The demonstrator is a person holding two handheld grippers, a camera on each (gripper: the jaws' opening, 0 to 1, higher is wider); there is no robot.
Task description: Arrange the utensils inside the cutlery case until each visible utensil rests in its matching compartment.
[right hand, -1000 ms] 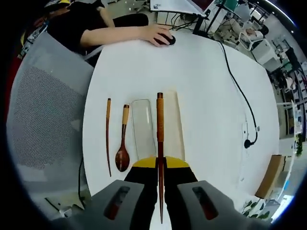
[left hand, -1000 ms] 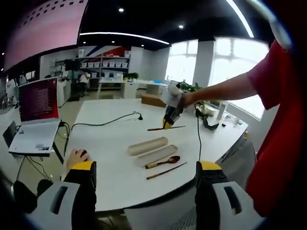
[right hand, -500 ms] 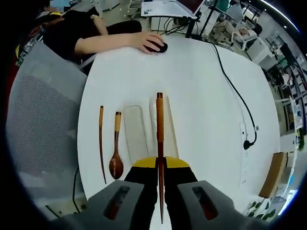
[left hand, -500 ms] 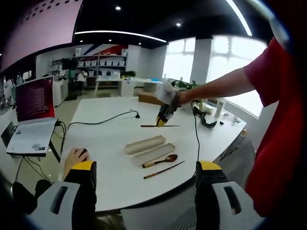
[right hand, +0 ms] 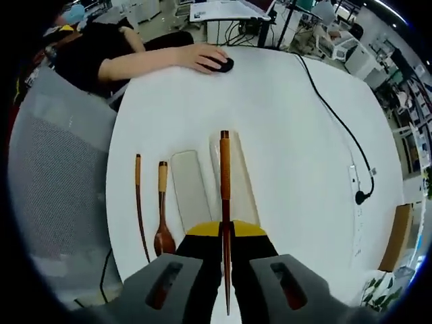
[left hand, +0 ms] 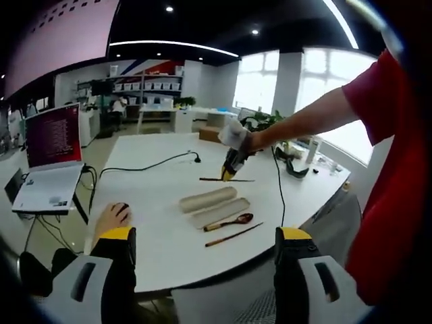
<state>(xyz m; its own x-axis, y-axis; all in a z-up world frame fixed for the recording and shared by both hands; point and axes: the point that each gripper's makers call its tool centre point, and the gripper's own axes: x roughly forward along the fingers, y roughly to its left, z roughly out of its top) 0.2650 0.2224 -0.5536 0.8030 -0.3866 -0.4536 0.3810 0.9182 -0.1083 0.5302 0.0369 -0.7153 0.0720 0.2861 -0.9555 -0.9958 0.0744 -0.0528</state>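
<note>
My right gripper (right hand: 225, 233) is shut on a brown wooden chopstick (right hand: 225, 177), which points straight ahead above the open cutlery case. The case lies in two pale halves on the white table: a clear tray (right hand: 188, 190) and a second half (right hand: 241, 185) under the held stick. Left of them lie a wooden spoon (right hand: 163, 226) and another chopstick (right hand: 140, 214). In the left gripper view the right gripper (left hand: 230, 165) hovers with its chopstick (left hand: 227, 179) beyond the case halves (left hand: 213, 204), the spoon (left hand: 229, 221) and the loose chopstick (left hand: 234, 234). My left gripper (left hand: 204, 235) stands open, well short of the table.
Another person's hand (right hand: 206, 59) rests on a black mouse at the far table edge, by a laptop (left hand: 46, 172). A black cable (right hand: 339, 125) runs across the table (right hand: 283, 101). A grey mesh chair (right hand: 54, 175) stands beside it. A red-sleeved arm (left hand: 317, 121) reaches in.
The right gripper keeps the chopstick and has drifted a little over the case, whose halves now lie slightly nearer in its view. The left gripper view shifted only slightly.
</note>
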